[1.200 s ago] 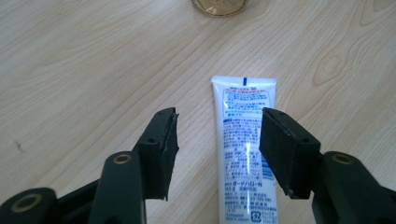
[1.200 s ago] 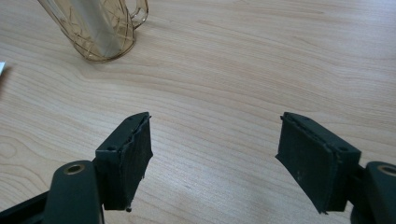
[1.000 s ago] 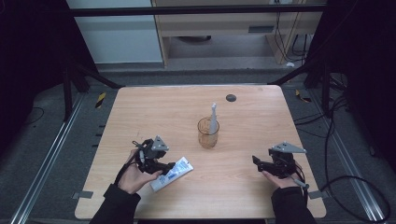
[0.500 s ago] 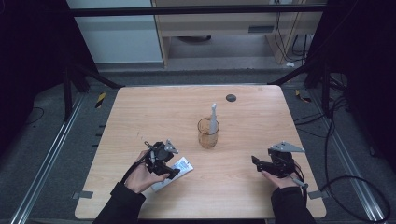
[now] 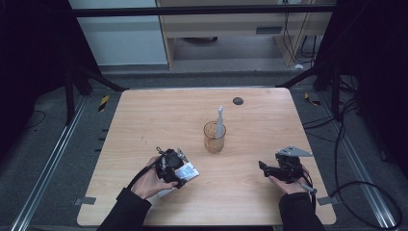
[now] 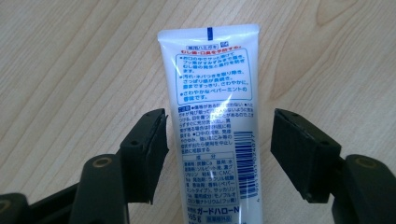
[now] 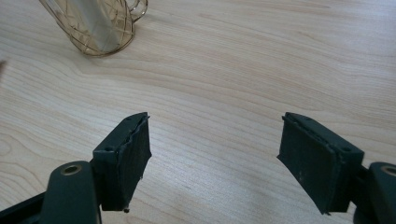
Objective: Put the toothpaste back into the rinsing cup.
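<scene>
The left gripper (image 6: 217, 140) is held low over the toothpaste tube (image 6: 212, 88), its jaws spread wide and just having been opened further; the tube lies between them, but a gap is seen on each side and neither pad presses on it. The tube rests flat on the table (image 5: 144, 115), printed back face up. Its long axis runs straight away from the gripper, along the line of the jaws, with the flat crimped end farthest off and the lower part passing under the gripper body. A closing of the jaws across the tube's width is judged to be what the coming move turns on, and the alignment looks good for it.

The right gripper (image 7: 215, 154) is seen with its jaws apart and nothing between them, bare wood beneath. In the high view it is held well apart from the tube, at the table's right side, so the left hand (image 5: 151, 180) is plainly the nearer one.

Farther out, near the table's middle, an amber glass cup (image 5: 214, 137) stands upright, with a white toothbrush (image 5: 220, 122) standing in it and leaning on the rim.
</scene>
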Tool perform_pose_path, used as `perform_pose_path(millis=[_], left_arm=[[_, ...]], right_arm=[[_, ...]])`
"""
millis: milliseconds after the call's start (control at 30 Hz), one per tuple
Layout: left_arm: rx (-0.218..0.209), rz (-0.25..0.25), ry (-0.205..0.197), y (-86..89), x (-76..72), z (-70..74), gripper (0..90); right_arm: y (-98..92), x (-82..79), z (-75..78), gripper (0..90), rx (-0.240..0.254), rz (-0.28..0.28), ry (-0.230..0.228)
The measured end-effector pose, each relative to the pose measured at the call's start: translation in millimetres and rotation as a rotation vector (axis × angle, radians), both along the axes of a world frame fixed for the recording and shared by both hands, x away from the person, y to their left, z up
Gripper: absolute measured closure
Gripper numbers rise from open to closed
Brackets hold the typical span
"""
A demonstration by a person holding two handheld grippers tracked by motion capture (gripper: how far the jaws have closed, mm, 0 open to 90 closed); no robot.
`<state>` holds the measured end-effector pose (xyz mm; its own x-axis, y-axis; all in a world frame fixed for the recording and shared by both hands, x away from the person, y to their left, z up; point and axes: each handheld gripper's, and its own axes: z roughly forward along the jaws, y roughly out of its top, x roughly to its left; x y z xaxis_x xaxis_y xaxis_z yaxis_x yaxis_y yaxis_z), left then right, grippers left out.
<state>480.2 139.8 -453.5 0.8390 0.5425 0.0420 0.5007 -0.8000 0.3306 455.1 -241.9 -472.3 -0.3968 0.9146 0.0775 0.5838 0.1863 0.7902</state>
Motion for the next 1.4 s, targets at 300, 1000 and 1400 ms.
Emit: perform_pose_path(millis=[300,1000,1400], left_arm=[[0.010,0.007,0.046,-0.2,7.7,-10.1,39.5],[-0.071,0.077,0.058,10.8,4.9,-5.5,66.5],[-0.255,0.185,-0.133,34.3,-1.6,41.1,69.0]], right_arm=[[1.0,0.5,-0.3,24.8,0.003,0.003,0.005],[-0.3,0.5,-0.7,26.1,0.001,0.002,0.005],[-2.3,-0.5,-1.1,26.5,-0.004,0.001,-0.009]])
